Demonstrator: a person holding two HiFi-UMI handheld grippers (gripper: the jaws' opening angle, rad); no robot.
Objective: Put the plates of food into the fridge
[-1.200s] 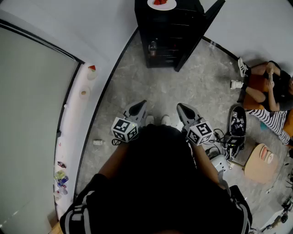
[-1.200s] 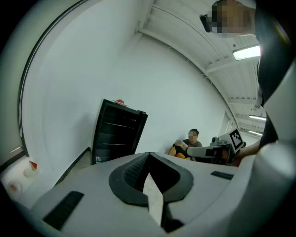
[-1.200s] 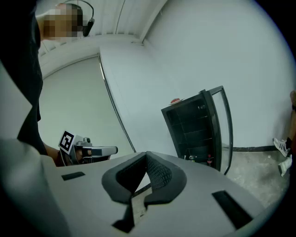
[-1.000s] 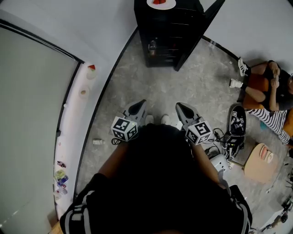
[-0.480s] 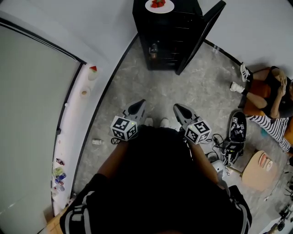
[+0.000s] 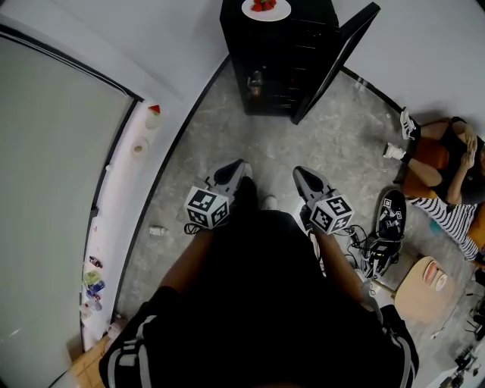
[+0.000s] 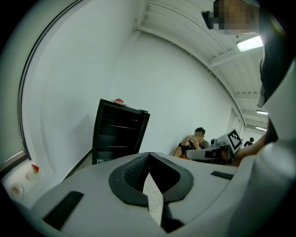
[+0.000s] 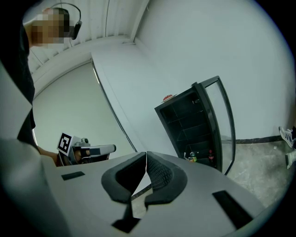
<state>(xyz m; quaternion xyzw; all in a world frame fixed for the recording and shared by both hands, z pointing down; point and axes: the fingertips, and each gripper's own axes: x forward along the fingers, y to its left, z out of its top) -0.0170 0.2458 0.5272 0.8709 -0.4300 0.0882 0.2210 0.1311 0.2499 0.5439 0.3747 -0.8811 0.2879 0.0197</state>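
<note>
Standing well back from fridge, head view: door open, plate of red food on top of cabinet, not inside. Left gripper view: left gripper clenched, nothing between jaws. Right gripper view: right gripper clenched, empty; bottles on fridge bottom shelf, upper shelves bare.

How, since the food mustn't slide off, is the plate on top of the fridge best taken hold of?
Probably take the plate by its bare white rim, on the edge nearest the open front of the fridge. It lies flat with the red food heaped at its middle, so come in level from the front, one jaw over the rim and one under, and keep it level.
</note>
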